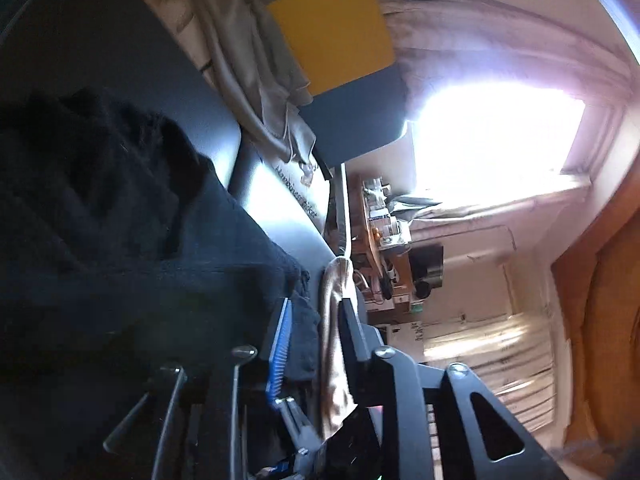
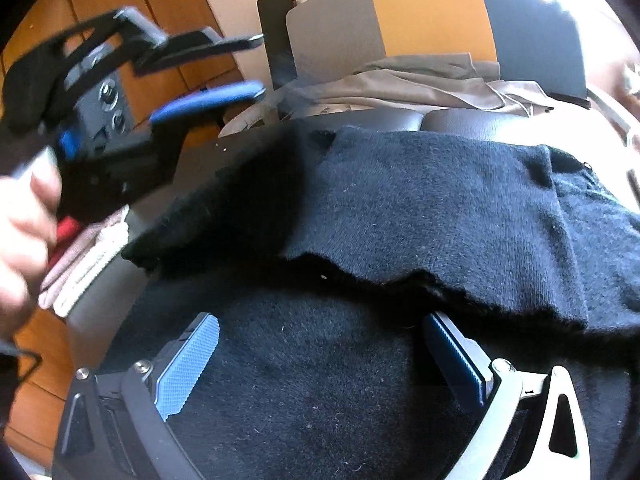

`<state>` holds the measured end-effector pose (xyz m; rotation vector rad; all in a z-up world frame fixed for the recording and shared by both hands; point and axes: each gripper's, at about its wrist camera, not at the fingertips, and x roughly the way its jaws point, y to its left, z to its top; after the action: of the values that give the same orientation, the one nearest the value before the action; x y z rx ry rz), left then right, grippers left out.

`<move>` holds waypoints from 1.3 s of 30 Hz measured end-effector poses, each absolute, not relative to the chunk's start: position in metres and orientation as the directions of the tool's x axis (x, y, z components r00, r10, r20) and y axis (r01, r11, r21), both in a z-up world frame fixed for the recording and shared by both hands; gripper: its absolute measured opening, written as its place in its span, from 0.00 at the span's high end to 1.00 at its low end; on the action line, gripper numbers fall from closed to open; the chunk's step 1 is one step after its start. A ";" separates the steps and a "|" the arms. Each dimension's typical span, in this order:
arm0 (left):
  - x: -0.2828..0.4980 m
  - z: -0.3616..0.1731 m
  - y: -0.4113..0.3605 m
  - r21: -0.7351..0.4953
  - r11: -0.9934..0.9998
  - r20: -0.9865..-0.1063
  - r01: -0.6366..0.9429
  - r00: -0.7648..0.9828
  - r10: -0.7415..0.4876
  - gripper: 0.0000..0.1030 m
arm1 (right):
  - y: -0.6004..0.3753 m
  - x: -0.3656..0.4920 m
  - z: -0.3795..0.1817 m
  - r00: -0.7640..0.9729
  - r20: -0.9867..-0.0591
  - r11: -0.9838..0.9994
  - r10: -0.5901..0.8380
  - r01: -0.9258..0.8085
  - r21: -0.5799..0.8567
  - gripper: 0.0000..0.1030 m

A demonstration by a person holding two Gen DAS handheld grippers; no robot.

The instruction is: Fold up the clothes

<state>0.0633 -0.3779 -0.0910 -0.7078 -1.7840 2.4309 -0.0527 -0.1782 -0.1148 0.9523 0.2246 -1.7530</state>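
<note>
i have a dark leather sofa (image 2: 452, 118) under everything, its seat cushions showing grey past the far edge of the cloth. across it lies the black knit sweater (image 2: 420, 208), the piece i am folding: one layer is already turned over another, with a ragged edge running across the middle of my right view, so i judge the fold is partly made and this is a pause between grips.

behind it a beige garment (image 2: 420, 80) lies loosely heaped against a grey, orange and dark cushion (image 2: 430, 16), and off the sofa's left end sits a small stack of folded pieces (image 2: 84, 256) in pink and cream (the done pile, i would guess). no basket or bin shows in either view, so nothing here is held in a container.

my right gripper (image 2: 324, 356) hangs over the sweater with its blue pads spread wide, the knit below them and nothing pinched. my left gripper (image 2: 256, 64) is off the sweater, up beside its left end, jaws parted a little with bare air between the tips as the right view shows it; in its own blurred view dark and tan cloth sits between the fingers, though i cannot tell if it touches.

next i need a fresh edge: the near hem low between the right pads, the left back at a corner.
</note>
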 end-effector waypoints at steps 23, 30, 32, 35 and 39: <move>0.208 -0.172 -0.365 -0.776 -0.479 -0.534 0.410 -0.831 0.154 0.71 | -0.218 -0.112 -0.087 0.309 -0.479 -0.342 -0.822 0.406 0.848 0.17; 0.210 -0.167 -0.348 -0.695 -0.613 -0.538 0.376 -0.837 0.097 0.71 | -0.282 -0.142 -0.089 0.388 -0.743 -0.592 -0.545 0.450 0.669 0.16; 0.217 -0.169 -0.345 -0.677 -0.640 -0.532 0.363 -0.842 0.086 0.71 | -0.299 -0.148 -0.084 0.344 -0.846 -0.639 -0.408 0.554 0.534 0.16; 0.216 -0.168 -0.345 -0.683 -0.643 -0.517 0.347 -0.851 0.090 0.71 | -0.318 -0.149 -0.080 0.285 -0.919 -0.639 -0.274 0.660 0.395 0.15; 0.219 -0.168 -0.347 -0.693 -0.639 -0.503 0.333 -0.859 0.097 0.71 | -0.341 -0.147 -0.089 0.248 -0.955 -0.618 -0.162 0.729 0.294 0.13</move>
<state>0.2193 -0.3465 -0.1679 -0.8434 -1.3773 2.8522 -0.1474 -0.3411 -0.0890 1.7559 0.5239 -1.4707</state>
